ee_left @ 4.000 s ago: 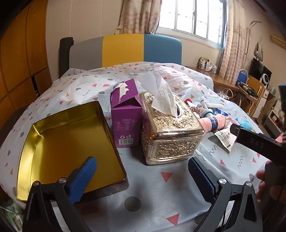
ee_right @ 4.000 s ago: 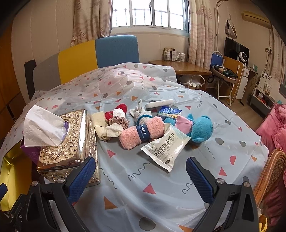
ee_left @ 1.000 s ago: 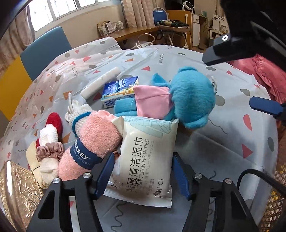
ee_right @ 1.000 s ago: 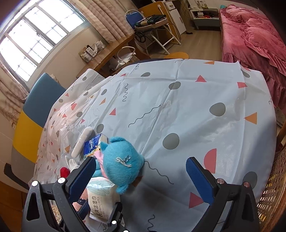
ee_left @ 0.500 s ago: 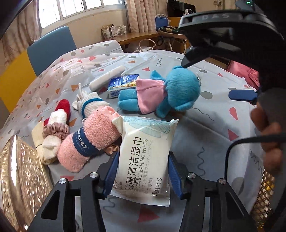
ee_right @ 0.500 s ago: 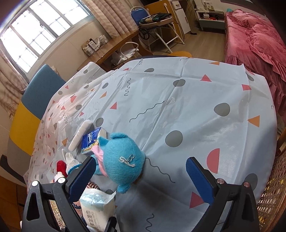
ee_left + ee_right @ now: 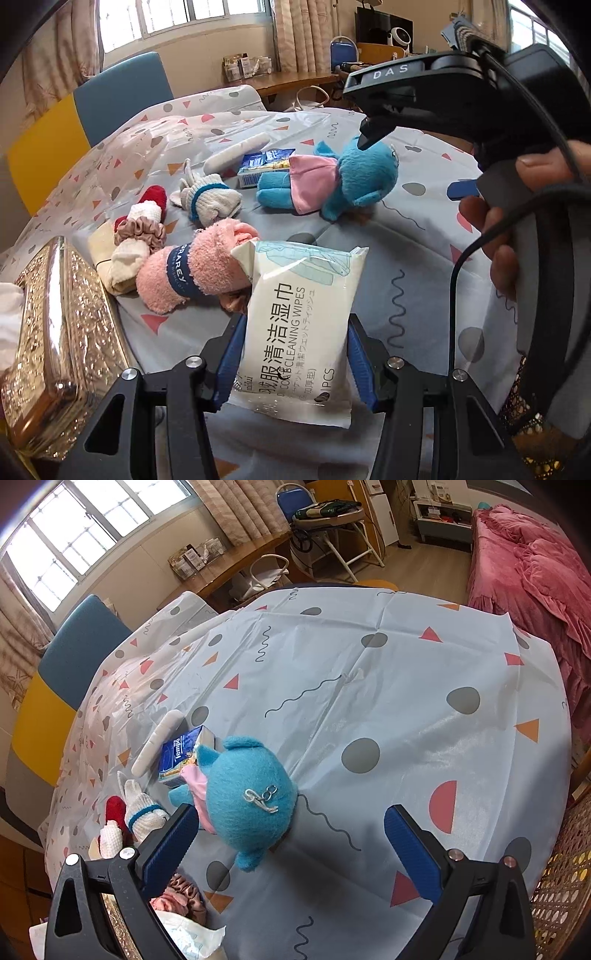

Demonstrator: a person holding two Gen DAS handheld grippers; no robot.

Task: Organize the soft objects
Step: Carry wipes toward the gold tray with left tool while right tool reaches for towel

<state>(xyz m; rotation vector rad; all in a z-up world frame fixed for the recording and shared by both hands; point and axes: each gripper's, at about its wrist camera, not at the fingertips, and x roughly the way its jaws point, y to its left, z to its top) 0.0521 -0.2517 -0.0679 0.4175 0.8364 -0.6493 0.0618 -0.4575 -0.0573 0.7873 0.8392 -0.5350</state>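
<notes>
The sorting looks barely begun, judging by how things lie; one item is in hand and the rest sit scattered on the desk. The left tongs are clamped on the pack of wet wipes, a blue pad pressed to each long edge, the pack's far end just at the pink rolled towel; whether the pack is lifted clear of the cloth I cannot tell.

Left to deal with: the pink rolled towel, the scrunchie on a cream cloth beside it, the red and white socks, the white glove bundle, and the blue plush toy in its pink dress; a tissue packet and a white tube lie just behind the plush. The gold tissue box stands at the left edge, near the towel.

The right tongs stand wide apart and hold nothing; the blue plush toy lies ahead of them, nearer their left pad, not touching either.
</notes>
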